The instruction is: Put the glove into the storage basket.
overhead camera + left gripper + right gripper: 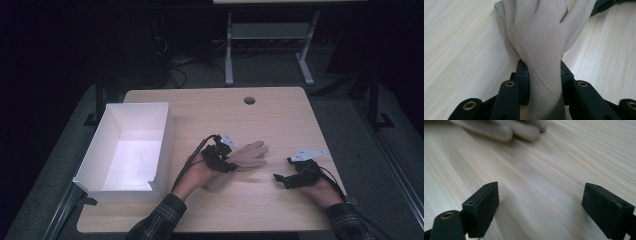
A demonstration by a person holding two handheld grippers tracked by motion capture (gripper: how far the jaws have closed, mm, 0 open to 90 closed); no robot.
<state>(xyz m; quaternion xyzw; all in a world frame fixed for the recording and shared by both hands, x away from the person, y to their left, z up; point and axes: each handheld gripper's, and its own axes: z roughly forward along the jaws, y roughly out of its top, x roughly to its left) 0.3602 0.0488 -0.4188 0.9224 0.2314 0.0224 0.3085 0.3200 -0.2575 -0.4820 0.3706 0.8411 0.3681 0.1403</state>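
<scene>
A beige fabric glove lies on the wooden table, fingers pointing right and away. My left gripper is shut on the glove's wrist part; in the left gripper view the two black pads press the cuff from both sides, with the glove's fingers spread beyond. My right gripper rests low on the table to the right of the glove, open, with bare wood between its pads. The glove's fingertips show blurred at the top of the right gripper view.
A white open-topped box stands at the table's left side, close to the left hand. A round cable hole sits near the far edge. Desk legs and cables lie on the dark floor beyond.
</scene>
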